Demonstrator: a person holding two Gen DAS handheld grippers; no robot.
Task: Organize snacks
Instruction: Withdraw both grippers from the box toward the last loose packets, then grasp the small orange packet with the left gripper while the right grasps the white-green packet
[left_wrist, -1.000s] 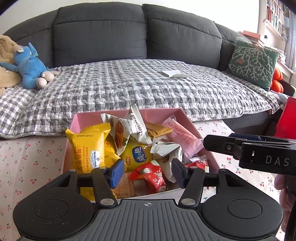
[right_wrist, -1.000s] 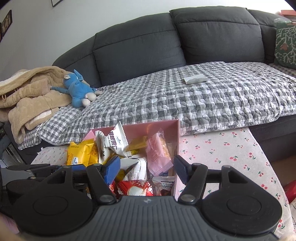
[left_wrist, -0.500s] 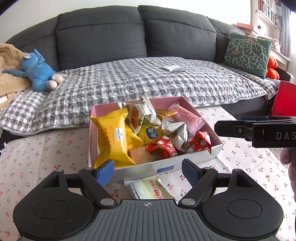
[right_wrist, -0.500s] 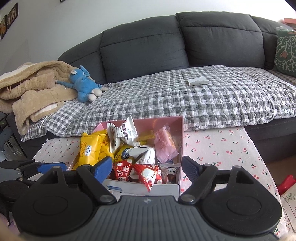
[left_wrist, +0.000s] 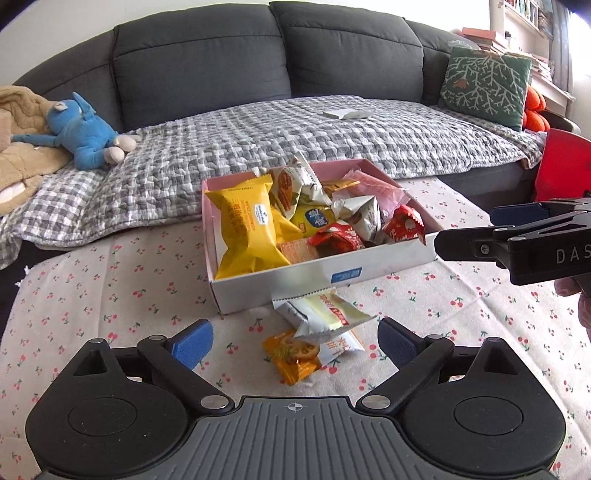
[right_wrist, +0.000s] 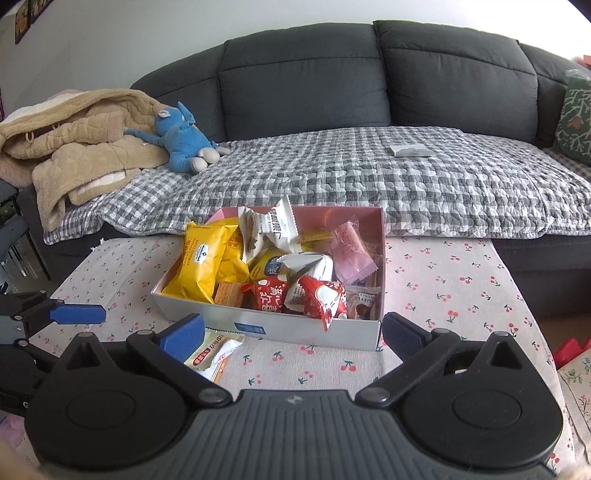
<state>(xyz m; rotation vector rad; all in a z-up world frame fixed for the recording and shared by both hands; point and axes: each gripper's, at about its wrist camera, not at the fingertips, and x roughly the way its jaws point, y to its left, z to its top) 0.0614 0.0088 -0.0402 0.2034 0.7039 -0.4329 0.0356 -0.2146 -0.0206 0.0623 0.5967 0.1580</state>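
The letters "DAS" (left_wrist: 571, 255) stand in white on the black body of the right hand-held gripper (left_wrist: 517, 236), at the right edge of the left wrist view; the word is cut off there. On the big yellow packet (left_wrist: 245, 229) in the box (left_wrist: 280, 282) there is a small blue and white logo that looks like "Member's Mark", with a printed code near the top seal, too small to read. Several other packets carry Chinese characters, for example the red packet (right_wrist: 266, 295) and the white packet (right_wrist: 280, 227). The blue label (left_wrist: 345, 275) on the front wall of the box is not readable.
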